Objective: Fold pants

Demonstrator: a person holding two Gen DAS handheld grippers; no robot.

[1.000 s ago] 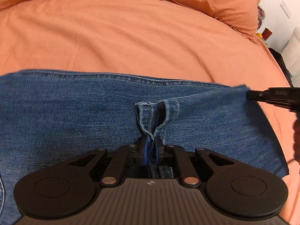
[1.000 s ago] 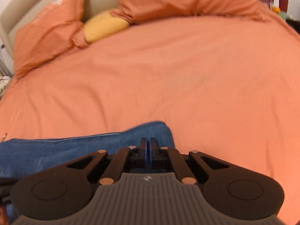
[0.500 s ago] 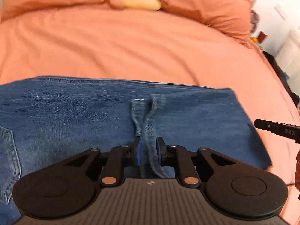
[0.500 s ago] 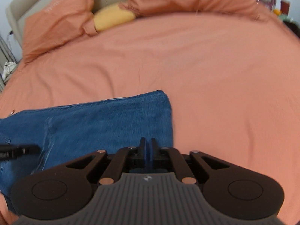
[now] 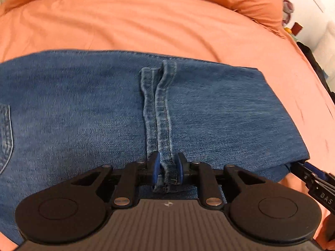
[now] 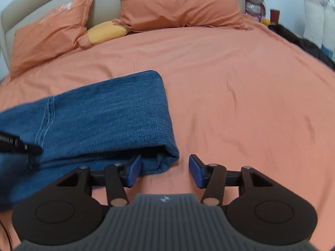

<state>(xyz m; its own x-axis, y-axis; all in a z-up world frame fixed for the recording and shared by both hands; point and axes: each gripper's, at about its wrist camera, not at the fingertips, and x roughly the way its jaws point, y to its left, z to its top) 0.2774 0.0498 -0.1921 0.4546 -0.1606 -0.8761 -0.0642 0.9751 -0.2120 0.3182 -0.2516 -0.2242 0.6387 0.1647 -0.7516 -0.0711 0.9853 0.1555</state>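
Observation:
Blue jeans [image 5: 83, 113] lie folded flat on the orange bed. In the left wrist view the leg hems [image 5: 161, 113] run down the middle, laid over the upper part. My left gripper [image 5: 167, 168] is open, its blue pads either side of the hem end, loose around it. In the right wrist view the jeans [image 6: 104, 113] show their folded end at the near right corner. My right gripper [image 6: 164, 172] is wide open, its left pad beside that folded corner, its right pad over bare sheet. It also shows in the left wrist view [image 5: 314, 179], at the jeans' right corner.
The orange bedsheet [image 6: 240, 96] spreads to the right and beyond the jeans. Orange pillows [image 6: 178, 4] and a yellow cushion [image 6: 106, 31] lie at the headboard. Dark clothes [image 6: 303, 44] and small items lie off the bed's far right edge.
Both grippers have let go of the jeans: the left opened first, then the right. The folded jeans now lie flat, and both grippers have drawn back toward the near edge.

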